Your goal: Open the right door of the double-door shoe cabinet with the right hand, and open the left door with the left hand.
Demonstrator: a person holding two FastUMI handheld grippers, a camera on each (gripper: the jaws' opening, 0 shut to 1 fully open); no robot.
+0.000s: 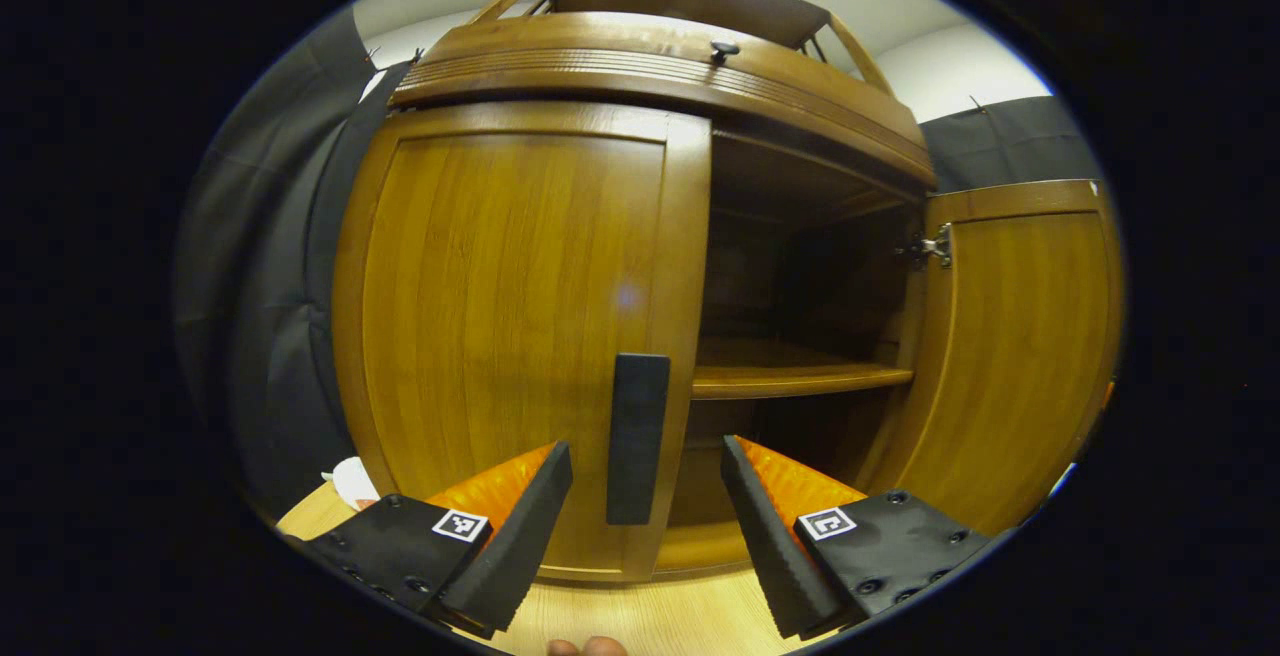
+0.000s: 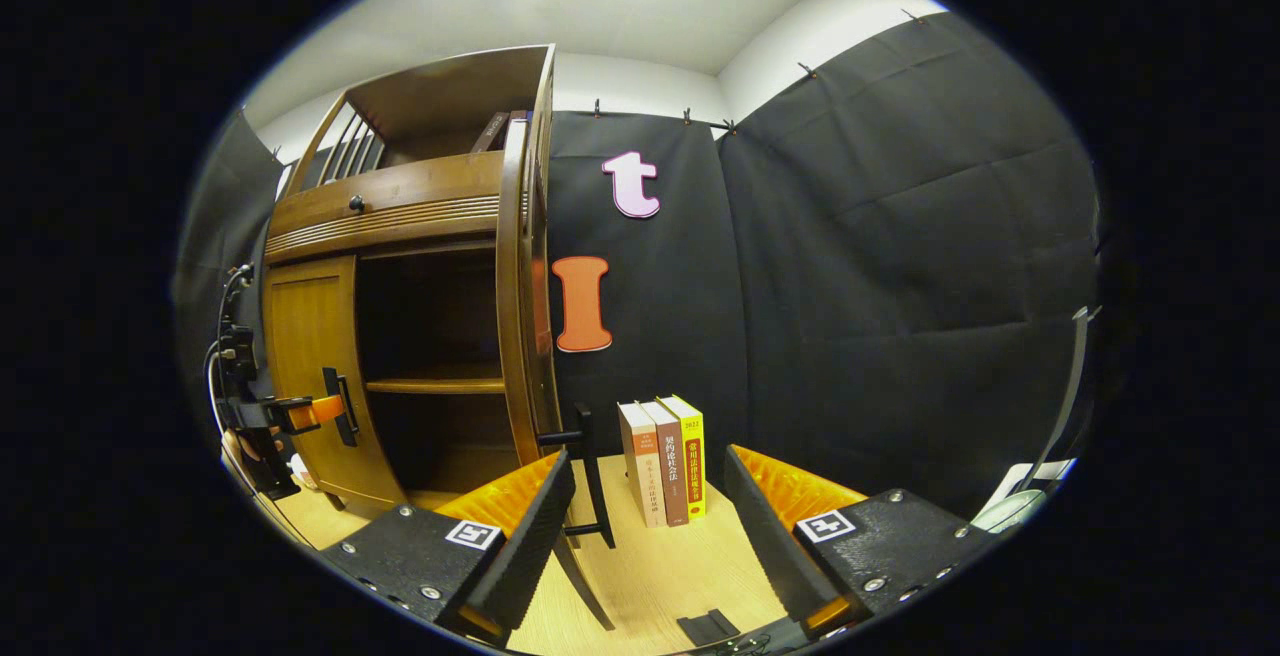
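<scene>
The left door (image 1: 520, 336) of the cabinet (image 1: 660, 66) is closed; its black handle (image 1: 637, 436) stands between the wide-spread fingers of the left gripper (image 1: 647, 506), not yet clamped. The right door (image 1: 1010, 346) stands swung open, exposing the shelf (image 1: 800, 378). In the right gripper view, the right gripper (image 2: 648, 516) is wide, holding nothing, near the right door's handle (image 2: 590, 476) and some books (image 2: 665, 461). Risk: closing off-centre could let the pads slip off the handle, and a straight pull against the hinge arc may strain the grip.
</scene>
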